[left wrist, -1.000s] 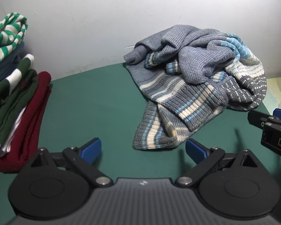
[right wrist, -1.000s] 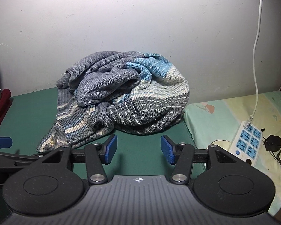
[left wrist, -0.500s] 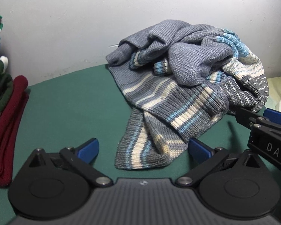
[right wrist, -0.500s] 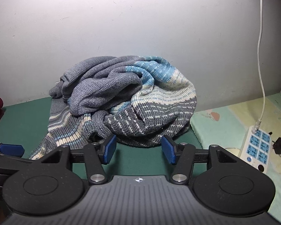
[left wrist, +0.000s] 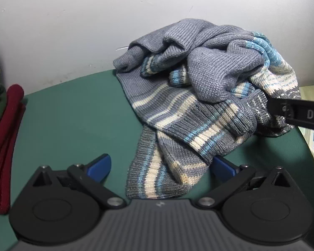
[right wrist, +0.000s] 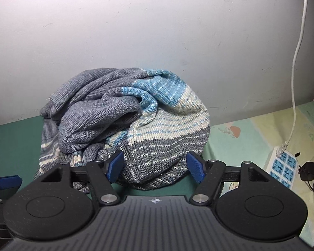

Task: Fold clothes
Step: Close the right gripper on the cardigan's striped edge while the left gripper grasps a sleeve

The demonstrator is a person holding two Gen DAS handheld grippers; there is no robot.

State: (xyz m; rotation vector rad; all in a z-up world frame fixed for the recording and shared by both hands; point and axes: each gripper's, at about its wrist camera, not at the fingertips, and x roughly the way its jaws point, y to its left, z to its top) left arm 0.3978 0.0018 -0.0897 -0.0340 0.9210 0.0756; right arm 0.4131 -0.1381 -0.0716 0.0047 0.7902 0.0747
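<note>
A crumpled knit sweater (left wrist: pixel 207 104) in grey, blue and cream stripes lies in a heap on the green table (left wrist: pixel 73 121), against the white wall. My left gripper (left wrist: pixel 161 166) is open low over the table, and the sweater's ribbed hem lies between its blue pads without being pressed. My right gripper (right wrist: pixel 155 165) is at the heap's right side. Its jaws are opening, and the sweater (right wrist: pixel 131 121) bulges into the gap with the pads off it. One black finger (left wrist: pixel 282 108) of my right gripper reaches over the sweater's right edge.
A stack of folded clothes, a dark red one (left wrist: pixel 6 136) lowest, stands at the table's left edge. Right of the table lies a patterned sheet (right wrist: pixel 251 138) with a white power strip (right wrist: pixel 282 169), its white cable (right wrist: pixel 297 52) and a black adapter (right wrist: pixel 309 167).
Both grippers have come closer to the sweater, which looks larger. The right jaws stand wider apart. The folded stack has slid towards the left edge of the left wrist view.
</note>
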